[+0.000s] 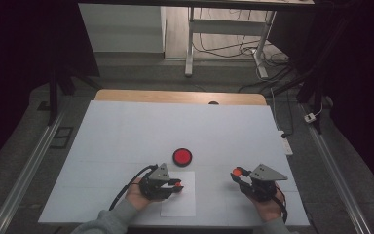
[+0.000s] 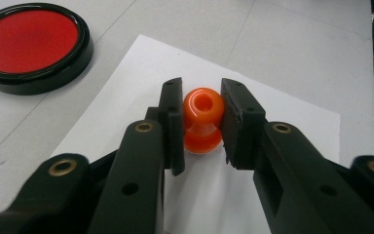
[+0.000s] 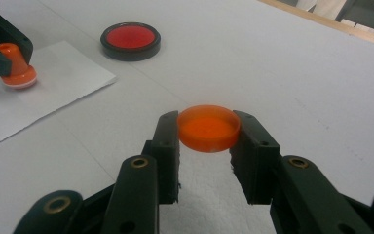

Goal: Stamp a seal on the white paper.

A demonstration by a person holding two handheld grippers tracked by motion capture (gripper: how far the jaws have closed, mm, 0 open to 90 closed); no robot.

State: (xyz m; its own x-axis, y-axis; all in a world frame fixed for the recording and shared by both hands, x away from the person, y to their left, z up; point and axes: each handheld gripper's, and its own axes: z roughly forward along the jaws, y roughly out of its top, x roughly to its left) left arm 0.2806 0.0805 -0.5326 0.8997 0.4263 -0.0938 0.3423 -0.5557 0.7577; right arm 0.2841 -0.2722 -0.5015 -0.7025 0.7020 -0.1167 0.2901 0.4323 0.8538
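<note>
My left gripper [image 1: 177, 185] [image 2: 202, 119] is shut on an orange stamp [image 2: 203, 119] with a knob handle. The stamp's base rests on a white sheet of paper [image 1: 177, 204] [image 2: 282, 112]. In the right gripper view the same stamp [image 3: 17, 66] stands on the paper [image 3: 53, 83] at the far left. My right gripper [image 1: 235, 174] [image 3: 208, 131] is shut on a round orange lid [image 3: 208, 128] [image 1: 236, 172], held just above the table. A red ink pad in a black case [image 1: 181, 156] [image 2: 29, 46] [image 3: 130, 40] lies open beyond the paper.
The white table top [image 1: 126, 136] has a wooden strip along its far edge [image 1: 180, 96]. Metal rails run down both sides on the floor, and a desk frame with cables [image 1: 224, 44] stands behind.
</note>
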